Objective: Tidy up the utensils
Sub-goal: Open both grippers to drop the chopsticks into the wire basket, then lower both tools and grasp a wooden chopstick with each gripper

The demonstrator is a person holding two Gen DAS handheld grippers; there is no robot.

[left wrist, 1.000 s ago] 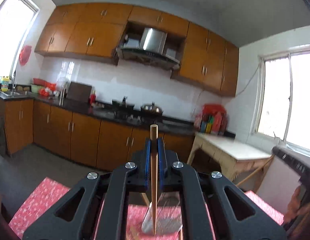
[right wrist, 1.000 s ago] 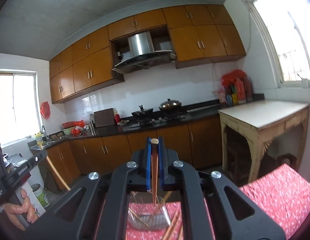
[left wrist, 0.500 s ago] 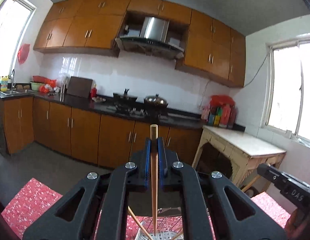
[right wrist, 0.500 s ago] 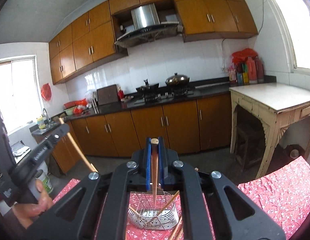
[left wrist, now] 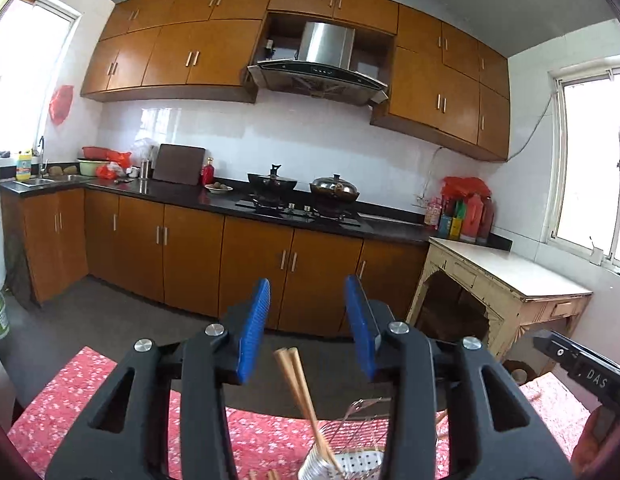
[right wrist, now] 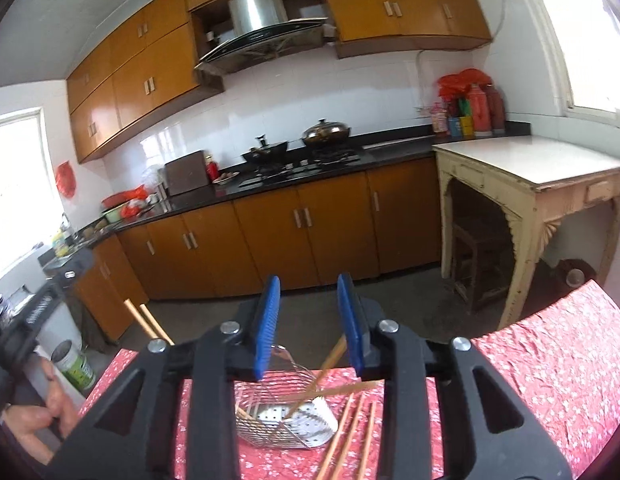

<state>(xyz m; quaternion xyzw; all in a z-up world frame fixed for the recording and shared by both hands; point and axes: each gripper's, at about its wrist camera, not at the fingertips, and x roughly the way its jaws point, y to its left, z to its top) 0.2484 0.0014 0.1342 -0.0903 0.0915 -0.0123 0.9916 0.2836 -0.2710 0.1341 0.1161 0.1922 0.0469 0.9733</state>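
Note:
A metal wire utensil basket point(right wrist: 285, 420) stands on the red floral tablecloth point(right wrist: 550, 360); it also shows in the left wrist view point(left wrist: 350, 452). Wooden chopsticks lean inside it point(left wrist: 301, 392) point(right wrist: 330, 364). Several more chopsticks point(right wrist: 350, 436) lie on the cloth right of the basket. My left gripper point(left wrist: 305, 316) is open and empty above the basket. My right gripper point(right wrist: 307, 312) is open and empty above the basket. The left gripper's body shows at the left edge of the right wrist view point(right wrist: 33, 316).
Brown kitchen cabinets and a black counter with a stove point(left wrist: 301, 208) run along the far wall. A worn white side table point(right wrist: 530, 176) stands at the right. A tin can point(right wrist: 73, 364) sits at the left.
Both grippers have opened and let go of their chopsticks, which now lean in the basket. Both cameras have tilted down slightly.

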